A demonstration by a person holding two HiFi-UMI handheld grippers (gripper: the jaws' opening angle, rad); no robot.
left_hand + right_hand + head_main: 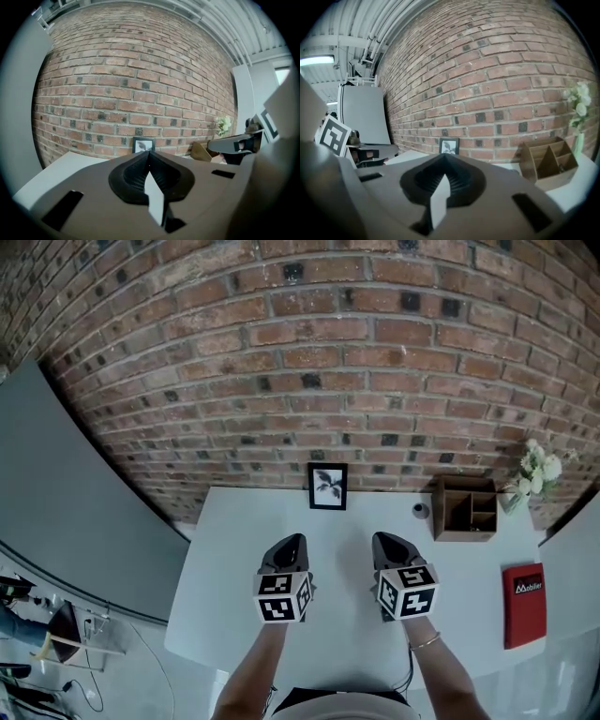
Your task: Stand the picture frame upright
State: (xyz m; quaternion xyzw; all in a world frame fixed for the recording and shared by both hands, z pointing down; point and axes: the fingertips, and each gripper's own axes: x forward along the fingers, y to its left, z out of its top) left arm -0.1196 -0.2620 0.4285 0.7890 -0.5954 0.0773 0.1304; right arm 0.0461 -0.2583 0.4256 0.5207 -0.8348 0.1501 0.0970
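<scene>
Item: small black-framed picture of a leaf sprig [327, 486], standing upright at the far edge of the white table [234, 549], before the red brick wall [309, 352].

My left gripper [289, 545] and right gripper [389, 542]: jaws closed together, nothing held, both well short of the frame.

To the right: brown wooden desk organiser [464, 509], white flowers [539, 468], flat red book lettered "Mobiler" [524, 605].

At left: grey panel [66, 502].

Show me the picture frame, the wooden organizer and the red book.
Frame [328, 486], head view, on the print's middle.
Organizer [440, 519], head view, on its left wall.
Book [524, 610], head view, on the red cover.
</scene>
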